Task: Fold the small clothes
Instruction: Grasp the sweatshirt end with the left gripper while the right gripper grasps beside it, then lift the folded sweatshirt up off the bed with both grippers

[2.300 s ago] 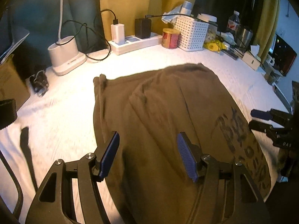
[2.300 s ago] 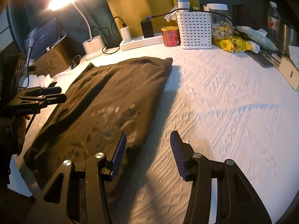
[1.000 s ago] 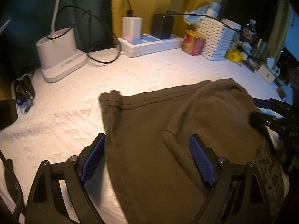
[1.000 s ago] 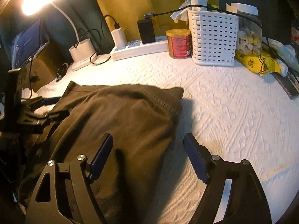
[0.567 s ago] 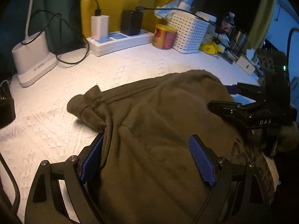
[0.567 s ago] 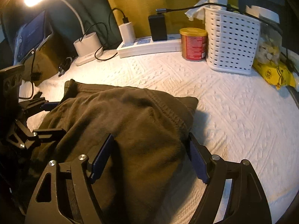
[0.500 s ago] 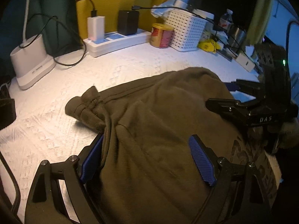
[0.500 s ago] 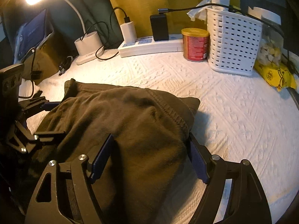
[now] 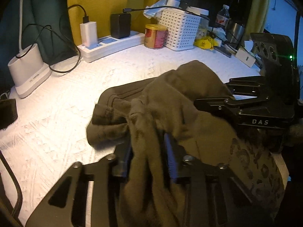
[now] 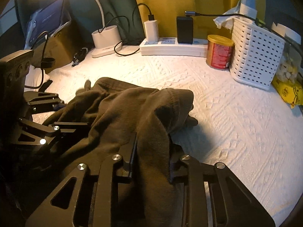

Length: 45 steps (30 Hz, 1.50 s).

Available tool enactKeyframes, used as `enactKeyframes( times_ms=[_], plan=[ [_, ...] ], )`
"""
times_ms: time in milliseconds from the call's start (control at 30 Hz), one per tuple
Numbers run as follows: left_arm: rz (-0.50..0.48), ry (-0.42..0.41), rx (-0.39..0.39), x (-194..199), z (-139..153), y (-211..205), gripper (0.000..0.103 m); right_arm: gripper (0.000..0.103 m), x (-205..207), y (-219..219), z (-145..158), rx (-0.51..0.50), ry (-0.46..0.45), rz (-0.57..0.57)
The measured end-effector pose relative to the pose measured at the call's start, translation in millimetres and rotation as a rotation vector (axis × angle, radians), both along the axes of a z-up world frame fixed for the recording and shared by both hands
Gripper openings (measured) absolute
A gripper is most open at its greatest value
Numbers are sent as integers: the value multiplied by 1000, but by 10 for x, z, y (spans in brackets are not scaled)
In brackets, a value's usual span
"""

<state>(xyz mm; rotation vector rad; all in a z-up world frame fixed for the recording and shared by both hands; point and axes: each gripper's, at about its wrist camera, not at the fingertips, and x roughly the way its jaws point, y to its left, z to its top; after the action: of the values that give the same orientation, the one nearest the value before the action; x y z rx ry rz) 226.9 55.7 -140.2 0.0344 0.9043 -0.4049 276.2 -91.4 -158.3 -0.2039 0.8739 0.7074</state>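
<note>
A dark brown garment [image 9: 180, 104] with a printed pattern near its hem lies bunched on the white textured cover [image 9: 56, 117]. My left gripper [image 9: 147, 151] is closing on a gathered fold at the garment's left waistband corner, and its blue pads press into the cloth. In the right wrist view the same garment [image 10: 117, 106] is pinched at its right corner by my right gripper [image 10: 152, 147], whose jaws are also closing with cloth squeezed between them. Each gripper shows in the other's view: the right gripper [image 9: 236, 98] and the left gripper [image 10: 56, 113].
Along the back stand a white lamp base [image 9: 28, 71], a power strip [image 9: 111, 43] with chargers and cables, a red can [image 9: 155, 36] and a white basket [image 9: 180, 32]. A yellow packet [image 10: 287, 90] lies at the right. Bare cover stretches right of the garment.
Both grippers went from wide open over the flat waistband to closed on its corners. The cloth has bunched up between them and the corners have drawn inward.
</note>
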Motion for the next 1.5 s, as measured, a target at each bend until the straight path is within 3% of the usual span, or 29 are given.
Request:
enactKeyframes(
  times_ms=[433,733,1000,1500],
  plan=[
    [33,-51,-4,-191,190,-52,23,21,-269,-113,214,42,-54,-7],
    [45,-149,-24,-470,494,-118,23,21,-576,-228,559,96,-140,-19],
    [47,-272,7,-814,757,-235,23,21,-929,-335,891,143,-219,-14],
    [37,-410,10,-1338,1140,-316,23,21,-1488,-492,1378,207,-340,-9]
  ],
)
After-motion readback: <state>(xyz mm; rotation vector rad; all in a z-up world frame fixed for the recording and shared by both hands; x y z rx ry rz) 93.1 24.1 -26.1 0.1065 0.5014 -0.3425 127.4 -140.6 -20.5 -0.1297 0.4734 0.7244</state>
